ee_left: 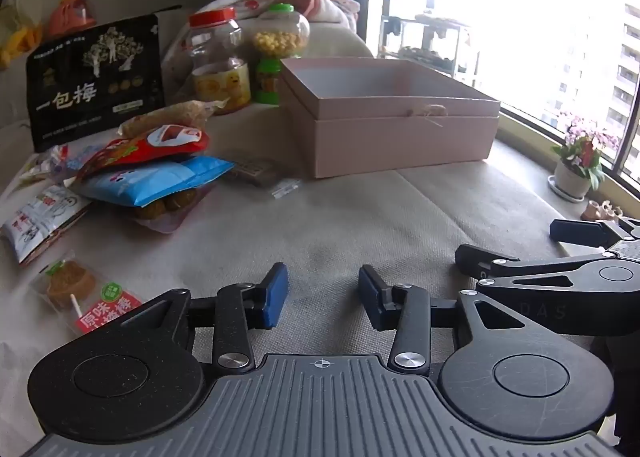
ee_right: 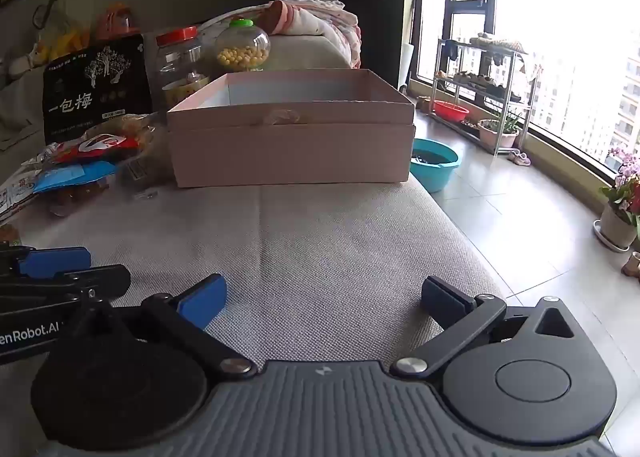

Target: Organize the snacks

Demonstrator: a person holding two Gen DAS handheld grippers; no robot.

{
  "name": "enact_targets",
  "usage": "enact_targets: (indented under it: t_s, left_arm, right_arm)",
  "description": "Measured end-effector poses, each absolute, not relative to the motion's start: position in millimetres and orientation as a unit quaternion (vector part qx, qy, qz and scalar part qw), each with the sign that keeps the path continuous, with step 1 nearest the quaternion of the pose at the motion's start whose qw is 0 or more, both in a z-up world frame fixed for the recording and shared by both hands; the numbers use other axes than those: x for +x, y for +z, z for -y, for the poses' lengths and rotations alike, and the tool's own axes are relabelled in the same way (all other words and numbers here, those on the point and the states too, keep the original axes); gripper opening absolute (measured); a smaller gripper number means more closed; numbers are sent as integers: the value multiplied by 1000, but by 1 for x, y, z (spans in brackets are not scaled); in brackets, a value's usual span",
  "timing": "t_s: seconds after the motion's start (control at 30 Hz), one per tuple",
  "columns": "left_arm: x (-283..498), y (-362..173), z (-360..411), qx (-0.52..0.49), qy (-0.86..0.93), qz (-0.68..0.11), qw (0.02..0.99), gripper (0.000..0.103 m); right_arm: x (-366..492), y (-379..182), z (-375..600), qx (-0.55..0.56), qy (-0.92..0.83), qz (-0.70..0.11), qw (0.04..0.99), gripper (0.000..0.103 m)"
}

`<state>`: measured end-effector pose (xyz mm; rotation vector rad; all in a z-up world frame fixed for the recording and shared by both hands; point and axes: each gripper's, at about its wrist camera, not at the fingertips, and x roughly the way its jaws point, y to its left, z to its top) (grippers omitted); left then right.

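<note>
Nothing is held by either claw. The left claw (ee_left: pixel 323 295) is seen partly open, with only bare cloth between its blue pads; the right claw (ee_right: pixel 324 299) is spread as wide as it goes, likewise over bare cloth. Both are tilted downward over the padded surface (ee_left: pixel 360 225), which looks more like a sofa or daybed than a desk, and they are held just beside each other.

Ahead of them, the pink box (ee_left: pixel 400 129) is seen with its lid off, seemingly nested under its base. Its visible inner walls are bare, though its floor is hidden, so no snack can be confirmed inside. The task is therefore judged to be at its very start: nothing is packed, and everything is left to be moved.

The snacks are gathered left of the box. Counted: one black pouch (ee_left: pixel 96 81) standing upright; two jars, a red-lidded one (ee_left: pixel 220 57) and a green-lidded one (ee_left: pixel 280 45) holding yellow balls; one red packet (ee_left: pixel 160 141) stacked on one blue packet (ee_left: pixel 156 179); one lollipop packet (ee_left: pixel 80 293) nearest the left claw. Several smaller wrapped packets lie around the pile, but their number cannot be told.
</note>
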<state>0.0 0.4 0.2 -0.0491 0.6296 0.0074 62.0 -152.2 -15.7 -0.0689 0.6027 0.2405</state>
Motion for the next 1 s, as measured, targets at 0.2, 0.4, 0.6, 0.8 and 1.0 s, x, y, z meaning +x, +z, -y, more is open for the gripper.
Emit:
enact_targets:
  t_s: [0.2,0.4,0.6,0.8,1.0]
  left_arm:
    - [0,0,-1,-23,4,-310,951,45]
    - [0,0,-2,-26,3,-309,951,45]
    - [0,0,-2,-26,3,-309,951,45]
    - [0,0,-2,-26,3,-309,951,45]
    - [0,0,-2,-26,3,-309,951,45]
  right_arm:
    - [62,-16,152,-38,117,-295,948,103]
    - [62,-16,152,-39,117,-295,948,103]
    - [62,-16,152,-39,117,-295,948,103]
    - [62,-16,152,-38,117,-295,948,103]
    - [62,-15,152,-38,117,-295,948,103]
